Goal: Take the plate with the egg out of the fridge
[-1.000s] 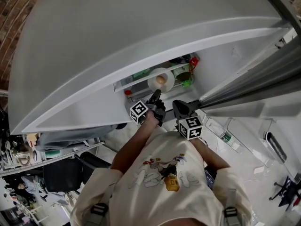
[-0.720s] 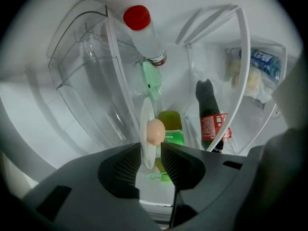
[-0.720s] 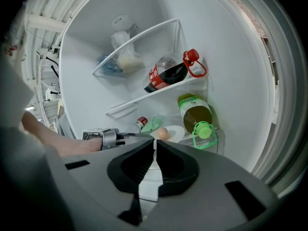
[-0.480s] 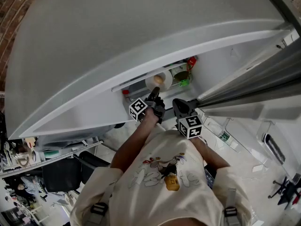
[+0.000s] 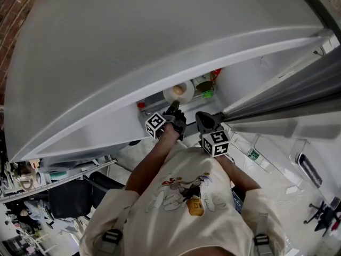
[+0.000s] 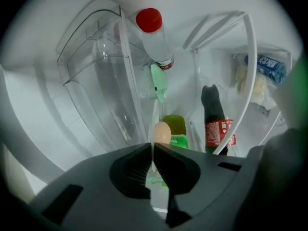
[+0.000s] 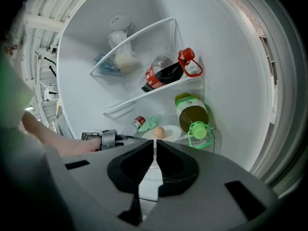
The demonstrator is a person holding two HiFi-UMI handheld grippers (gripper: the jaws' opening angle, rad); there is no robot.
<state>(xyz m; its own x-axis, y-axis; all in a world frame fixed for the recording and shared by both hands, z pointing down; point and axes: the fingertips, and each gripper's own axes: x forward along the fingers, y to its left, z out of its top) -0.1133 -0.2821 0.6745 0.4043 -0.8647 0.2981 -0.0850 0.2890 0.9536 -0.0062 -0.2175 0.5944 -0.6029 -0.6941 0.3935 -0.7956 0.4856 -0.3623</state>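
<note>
A white plate [image 5: 185, 93] with a brown egg [image 5: 180, 89] on it sits on a shelf inside the open fridge. My left gripper [image 5: 173, 109] reaches in to the plate's near rim. In the left gripper view its jaws are closing, and the thin white rim [image 6: 153, 150] shows edge-on between the pads, with the egg [image 6: 162, 132] just beyond. My right gripper [image 5: 202, 120] hangs shut and empty outside the shelf, a little to the right. In the right gripper view the plate [image 7: 172, 133], the egg [image 7: 159, 132] and the left gripper [image 7: 126, 137] show beyond the right gripper [image 7: 155, 150].
A green-capped oil bottle [image 7: 192, 112] lies right of the plate and a red-capped bottle [image 7: 138, 124] left of it. A cola bottle [image 7: 163, 76] lies on the wire shelf above. The fridge door [image 5: 277, 113] stands open at the right, with door bins below.
My left gripper has edged slightly forward to the plate's rim. The right gripper has stayed where it was.
</note>
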